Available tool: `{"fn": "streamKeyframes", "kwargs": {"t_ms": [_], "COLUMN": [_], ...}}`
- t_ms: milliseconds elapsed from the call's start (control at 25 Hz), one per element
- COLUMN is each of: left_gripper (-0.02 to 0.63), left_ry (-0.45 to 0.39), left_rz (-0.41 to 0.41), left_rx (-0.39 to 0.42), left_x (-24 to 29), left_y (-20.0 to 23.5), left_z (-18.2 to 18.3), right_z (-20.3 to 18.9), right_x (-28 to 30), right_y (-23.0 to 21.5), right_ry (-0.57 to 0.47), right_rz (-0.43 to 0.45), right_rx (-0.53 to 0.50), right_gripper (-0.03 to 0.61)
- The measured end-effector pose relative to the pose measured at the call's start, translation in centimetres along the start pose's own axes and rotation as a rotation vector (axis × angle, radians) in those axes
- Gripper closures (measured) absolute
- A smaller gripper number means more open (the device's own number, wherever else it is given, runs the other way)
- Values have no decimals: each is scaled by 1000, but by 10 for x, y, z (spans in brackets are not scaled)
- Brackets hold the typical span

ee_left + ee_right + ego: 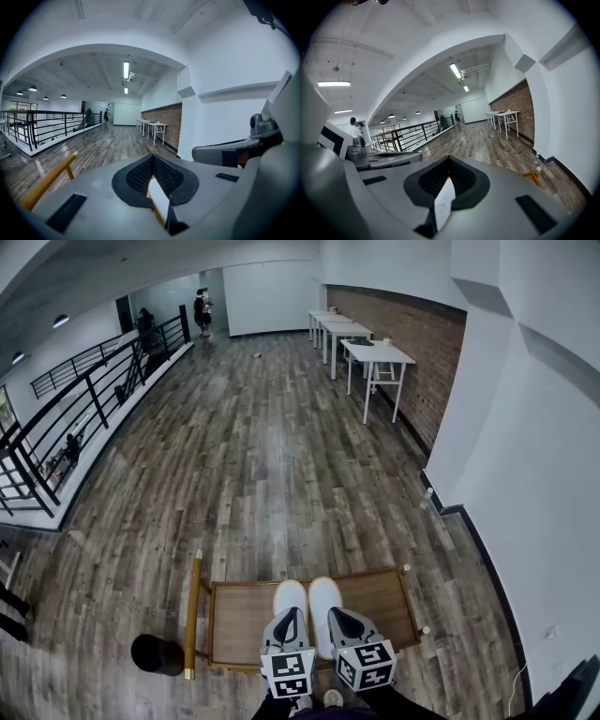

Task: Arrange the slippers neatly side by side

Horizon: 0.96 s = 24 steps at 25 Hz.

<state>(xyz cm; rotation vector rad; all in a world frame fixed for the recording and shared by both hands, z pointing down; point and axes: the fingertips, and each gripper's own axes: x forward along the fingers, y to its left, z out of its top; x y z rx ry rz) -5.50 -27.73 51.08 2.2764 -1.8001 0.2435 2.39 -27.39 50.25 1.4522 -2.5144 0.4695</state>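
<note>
Two white slippers (323, 592) lie side by side, touching, on the low wooden surface (384, 601). The left gripper (291, 617) and the right gripper (336, 617) hang over their near ends, jaws closed together and empty.

Hid by L gripper (293, 614), R gripper (334, 613): slippers (323, 594) heel ends.

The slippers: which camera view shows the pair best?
The head view: both slippers lie whole, side by side, on the low wooden table. The left gripper view shows only a white sliver between its jaws; the right gripper view shows a similar sliver.
</note>
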Motion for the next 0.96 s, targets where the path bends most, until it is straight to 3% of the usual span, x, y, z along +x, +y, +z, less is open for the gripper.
{"fn": "streamKeyframes", "kwargs": {"t_ms": [960], "left_gripper": [614], "left_ry": [17], "left_rz": [11], "left_rx": [-7], "left_x": [5], "left_y": [-1], "left_z": [-6], "right_z": [-3], "right_x": [4], "right_y": [-3], "right_ry": [16], "right_rz": [6], "right_rx": [9], "right_gripper": [580]}}
